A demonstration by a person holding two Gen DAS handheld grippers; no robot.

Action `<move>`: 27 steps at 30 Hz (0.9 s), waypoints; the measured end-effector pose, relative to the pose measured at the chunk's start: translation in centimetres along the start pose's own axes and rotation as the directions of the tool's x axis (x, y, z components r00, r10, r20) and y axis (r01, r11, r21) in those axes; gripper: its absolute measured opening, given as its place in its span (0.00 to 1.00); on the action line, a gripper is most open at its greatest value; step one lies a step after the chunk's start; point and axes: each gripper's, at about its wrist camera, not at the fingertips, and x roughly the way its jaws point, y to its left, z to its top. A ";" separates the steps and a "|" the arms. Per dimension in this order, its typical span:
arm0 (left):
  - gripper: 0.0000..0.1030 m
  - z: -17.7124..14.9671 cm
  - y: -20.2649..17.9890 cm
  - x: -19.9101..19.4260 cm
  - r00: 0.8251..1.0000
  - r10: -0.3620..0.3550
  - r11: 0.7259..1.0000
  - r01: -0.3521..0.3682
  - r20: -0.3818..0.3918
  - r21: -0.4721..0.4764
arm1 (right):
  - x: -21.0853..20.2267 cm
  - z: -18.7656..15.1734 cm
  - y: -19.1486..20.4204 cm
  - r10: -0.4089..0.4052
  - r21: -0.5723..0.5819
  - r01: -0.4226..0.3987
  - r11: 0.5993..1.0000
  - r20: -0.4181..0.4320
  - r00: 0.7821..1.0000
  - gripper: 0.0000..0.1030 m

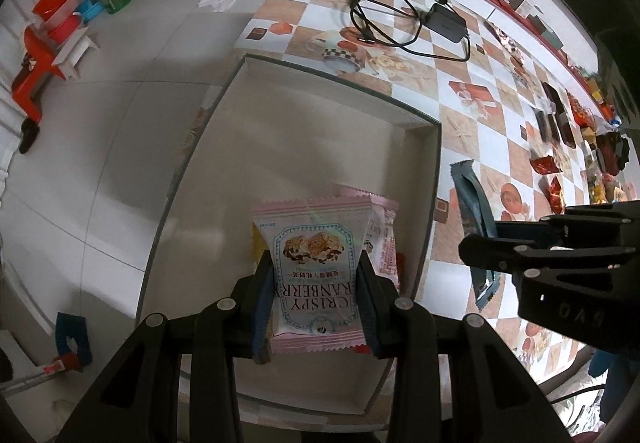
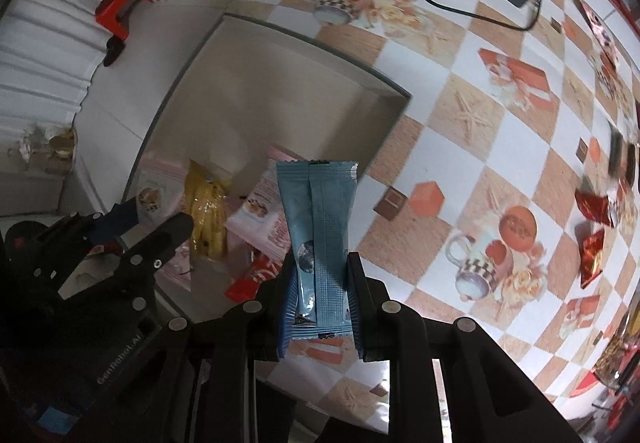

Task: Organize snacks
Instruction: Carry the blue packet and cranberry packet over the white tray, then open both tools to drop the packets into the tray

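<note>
My left gripper (image 1: 316, 295) is shut on a pink Crispy Cranberry packet (image 1: 316, 267) and holds it over the white box (image 1: 328, 123) at the table's left edge. Another pink packet (image 1: 384, 239) and a yellow one lie in the box under it. My right gripper (image 2: 320, 303) is shut on a blue stick packet (image 2: 320, 227) beside the box's right rim; the packet also shows in the left wrist view (image 1: 472, 203). In the right wrist view the box (image 2: 280, 83) holds a yellow packet (image 2: 206, 211), pink packets (image 2: 264, 219) and a red one (image 2: 256, 275).
A checkered tablecloth (image 2: 460, 131) covers the table. A black charger and cable (image 1: 400, 19) lie at its far end. Several red and dark snack packets (image 2: 592, 227) lie scattered to the right. Stools and basins (image 1: 60, 27) stand on the floor left.
</note>
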 end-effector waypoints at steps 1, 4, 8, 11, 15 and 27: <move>0.40 0.1 0.1 0.1 1.000 -0.001 1.000 0.001 -0.001 -0.005 | 0.0 0.1 0.2 -0.001 -0.005 0.001 1.000 -0.001 1.000 0.24; 0.40 0.2 0.5 0.4 1.000 -0.002 1.000 0.002 -0.008 -0.020 | 0.5 1.2 0.9 -0.003 -0.020 0.003 1.000 -0.006 1.000 0.24; 0.40 0.1 1.0 0.8 1.000 0.000 0.999 -0.001 -0.020 -0.038 | 0.9 1.9 1.5 -0.003 -0.034 0.003 0.999 -0.015 1.000 0.24; 0.40 -0.1 1.5 1.1 1.000 0.003 0.999 -0.004 -0.029 -0.050 | 1.3 2.5 2.0 -0.001 -0.043 0.000 0.999 -0.021 1.000 0.24; 0.40 -0.2 1.9 1.4 0.999 0.006 0.998 -0.008 -0.041 -0.065 | 1.7 3.3 2.7 0.000 -0.057 -0.002 0.998 -0.028 1.000 0.24; 0.42 -0.5 2.5 2.0 0.998 0.024 0.997 -0.028 -0.055 -0.079 | 2.6 4.6 4.0 0.012 -0.063 -0.014 0.998 -0.037 0.999 0.24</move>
